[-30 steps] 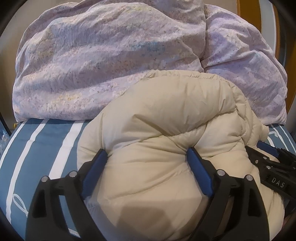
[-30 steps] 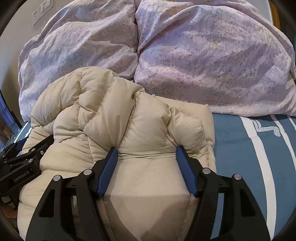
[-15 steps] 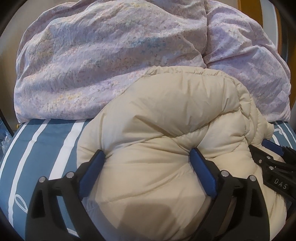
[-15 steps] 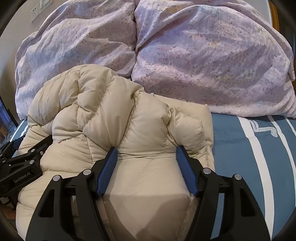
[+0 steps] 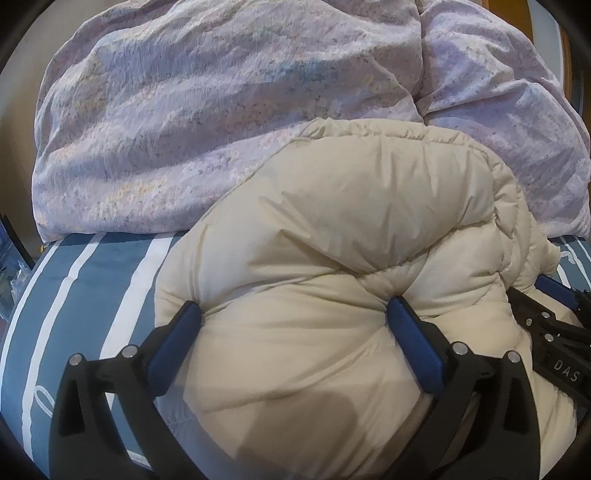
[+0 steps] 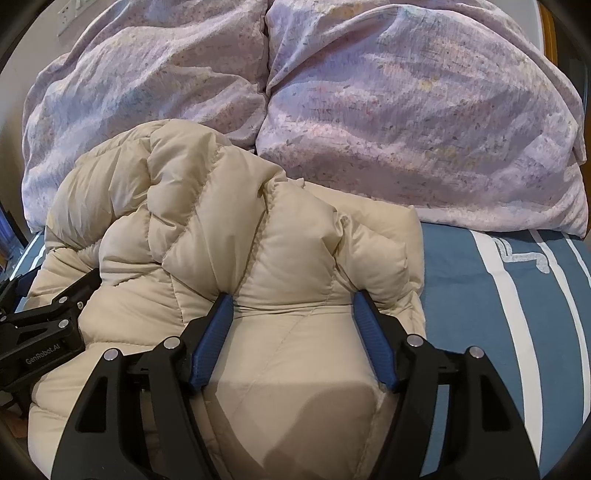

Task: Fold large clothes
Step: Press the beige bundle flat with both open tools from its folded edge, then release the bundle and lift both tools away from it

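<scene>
A cream puffy down jacket [image 5: 332, 229] lies bunched on the bed; it also shows in the right wrist view [image 6: 207, 221]. My left gripper [image 5: 293, 314] has its jaws spread wide around a thick fold of the jacket's left part, blue pads pressing into it. My right gripper [image 6: 291, 299] clasps a thick fold of the right part the same way. The right gripper shows at the right edge of the left wrist view [image 5: 554, 332]; the left gripper shows at the left edge of the right wrist view [image 6: 44, 325].
A lilac floral duvet [image 5: 221, 92] is heaped behind the jacket, also seen in the right wrist view [image 6: 406, 110]. The blue sheet with white stripes [image 5: 81, 295] covers the bed [image 6: 517, 314]. A wall switch plate [image 6: 74, 11] is at top left.
Both grippers have pushed the jacket slightly forward toward the duvet. Their hold on the folds is unchanged.
</scene>
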Tool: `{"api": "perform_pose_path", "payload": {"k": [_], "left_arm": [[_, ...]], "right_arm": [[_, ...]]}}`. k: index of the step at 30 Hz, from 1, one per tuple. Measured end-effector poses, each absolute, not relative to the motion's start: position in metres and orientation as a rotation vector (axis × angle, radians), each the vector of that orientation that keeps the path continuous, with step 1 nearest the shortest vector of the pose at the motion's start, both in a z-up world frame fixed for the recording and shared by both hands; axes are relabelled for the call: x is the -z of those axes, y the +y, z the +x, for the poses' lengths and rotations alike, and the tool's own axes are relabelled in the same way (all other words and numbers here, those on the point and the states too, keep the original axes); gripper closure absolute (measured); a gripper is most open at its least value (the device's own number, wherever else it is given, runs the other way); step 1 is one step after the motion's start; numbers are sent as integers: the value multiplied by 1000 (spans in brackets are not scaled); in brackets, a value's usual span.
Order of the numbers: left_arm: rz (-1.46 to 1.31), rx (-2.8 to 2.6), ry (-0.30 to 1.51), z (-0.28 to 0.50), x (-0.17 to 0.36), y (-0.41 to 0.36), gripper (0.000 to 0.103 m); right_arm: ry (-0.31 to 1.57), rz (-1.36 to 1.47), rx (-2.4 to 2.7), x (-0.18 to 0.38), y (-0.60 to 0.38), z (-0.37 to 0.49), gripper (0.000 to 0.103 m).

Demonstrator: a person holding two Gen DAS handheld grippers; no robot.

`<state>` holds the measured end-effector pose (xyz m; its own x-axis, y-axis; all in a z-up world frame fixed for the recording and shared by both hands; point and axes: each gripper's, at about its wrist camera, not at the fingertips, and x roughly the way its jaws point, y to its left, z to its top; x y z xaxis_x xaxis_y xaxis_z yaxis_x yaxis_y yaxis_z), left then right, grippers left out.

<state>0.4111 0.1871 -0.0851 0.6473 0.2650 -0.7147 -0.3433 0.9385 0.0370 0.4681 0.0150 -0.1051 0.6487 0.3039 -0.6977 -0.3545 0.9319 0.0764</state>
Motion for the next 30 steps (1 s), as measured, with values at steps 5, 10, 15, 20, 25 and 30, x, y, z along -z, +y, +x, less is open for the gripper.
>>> {"api": "perform_pose_path", "payload": {"k": [5, 10, 15, 20, 25, 30], "left_arm": [[-104, -346, 800, 413, 87, 191, 2], [-104, -347, 800, 412, 88, 192, 2], [-105, -347, 799, 411, 88, 191, 2], [-109, -348, 795, 409, 89, 193, 2], [-123, -351, 774, 400, 85, 195, 2], [-224, -314, 769, 347, 65, 197, 2]], "right_arm": [[786, -58, -380, 106, 15, 472, 35], [786, -54, -381, 107, 14, 472, 35], [785, -50, -379, 107, 14, 472, 34], [783, -47, -378, 107, 13, 471, 34], [761, -16, -424, 108, 9, 469, 33], [759, -30, -357, 87, -15, 439, 18]]}}
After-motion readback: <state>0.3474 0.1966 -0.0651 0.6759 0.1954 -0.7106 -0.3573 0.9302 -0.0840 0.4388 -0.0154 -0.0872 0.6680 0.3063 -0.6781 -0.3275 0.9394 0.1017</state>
